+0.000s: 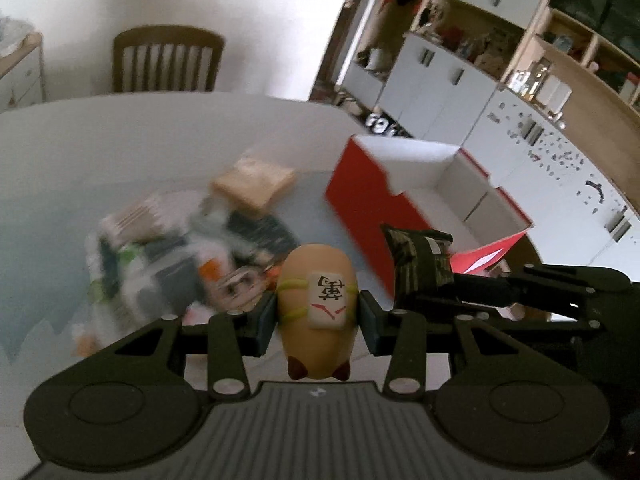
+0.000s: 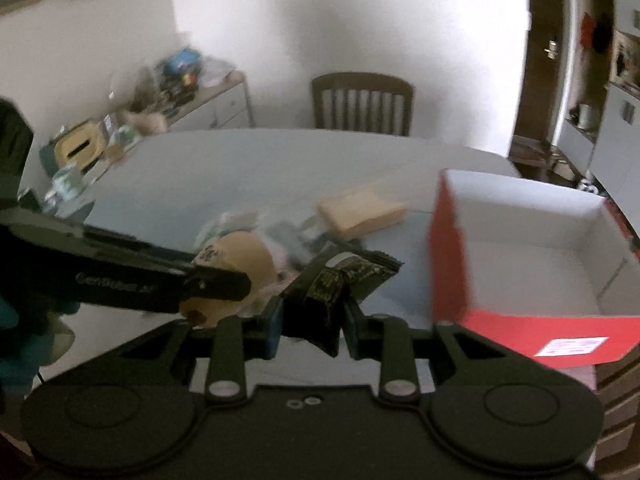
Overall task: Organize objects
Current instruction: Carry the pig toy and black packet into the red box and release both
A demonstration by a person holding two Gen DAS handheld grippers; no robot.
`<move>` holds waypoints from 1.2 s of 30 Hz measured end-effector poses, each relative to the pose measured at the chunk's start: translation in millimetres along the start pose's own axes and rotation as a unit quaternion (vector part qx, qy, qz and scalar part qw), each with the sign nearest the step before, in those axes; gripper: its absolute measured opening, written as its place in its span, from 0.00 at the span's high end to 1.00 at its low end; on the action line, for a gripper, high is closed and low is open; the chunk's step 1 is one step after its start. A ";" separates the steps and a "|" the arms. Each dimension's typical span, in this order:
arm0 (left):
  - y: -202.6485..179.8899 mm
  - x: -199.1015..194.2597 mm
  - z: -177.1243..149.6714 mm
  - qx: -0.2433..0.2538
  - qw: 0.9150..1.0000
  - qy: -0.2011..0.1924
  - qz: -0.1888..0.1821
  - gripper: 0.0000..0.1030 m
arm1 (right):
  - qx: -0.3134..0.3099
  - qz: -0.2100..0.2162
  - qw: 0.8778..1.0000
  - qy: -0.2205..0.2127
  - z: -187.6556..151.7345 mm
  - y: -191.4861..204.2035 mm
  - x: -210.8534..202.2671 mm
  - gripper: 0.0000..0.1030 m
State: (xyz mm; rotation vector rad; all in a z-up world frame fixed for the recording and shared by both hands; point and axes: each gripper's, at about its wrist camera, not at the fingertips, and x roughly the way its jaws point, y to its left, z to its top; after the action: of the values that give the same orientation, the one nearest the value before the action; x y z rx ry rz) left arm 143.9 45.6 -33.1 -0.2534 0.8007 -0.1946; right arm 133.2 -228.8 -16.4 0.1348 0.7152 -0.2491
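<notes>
My left gripper [image 1: 318, 318] is shut on a tan cat-shaped toy [image 1: 316, 280] with a white tag bearing a black character; the toy is lifted above the table. In the right wrist view the same toy [image 2: 240, 256] shows at the left, clamped in the left gripper [image 2: 216, 280]. My right gripper [image 2: 312, 320] is shut on a dark green snack packet [image 2: 340, 276], seen from the left wrist view as the packet [image 1: 420, 264] at right. A red box [image 2: 532, 248] with a white inside stands open to the right, also as the box [image 1: 420, 192].
A blurred pile of packets and small items [image 1: 172, 256] lies on the white table [image 1: 120, 140], with a tan flat block [image 1: 252, 182] behind it. A wooden chair [image 2: 362, 104] stands at the far side. Cluttered cabinets [image 1: 500, 92] line the right wall.
</notes>
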 end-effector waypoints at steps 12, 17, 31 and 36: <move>-89.9 54.6 45.8 0.053 0.998 -0.007 -0.016 0.59 | 0.027 -0.056 0.998 -0.011 13.1 -98.2 -5.3 0.71; -119.4 83.3 60.5 0.077 0.997 0.003 -0.016 0.59 | 0.038 -0.076 0.996 -0.012 15.2 -131.9 -3.4 0.71; -163.7 177.8 95.4 0.123 0.990 0.062 0.004 0.59 | 0.066 -0.105 0.992 0.037 5.7 -210.8 22.4 0.71; -171.9 217.7 101.4 0.129 0.986 0.100 0.019 0.59 | 0.054 -0.111 0.990 0.075 2.3 -225.8 48.1 0.71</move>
State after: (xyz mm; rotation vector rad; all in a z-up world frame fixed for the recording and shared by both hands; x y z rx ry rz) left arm 352.9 -160.9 -62.9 0.0269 0.9676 -0.2882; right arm 108.4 -455.1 -54.9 0.1794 0.8666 -0.4953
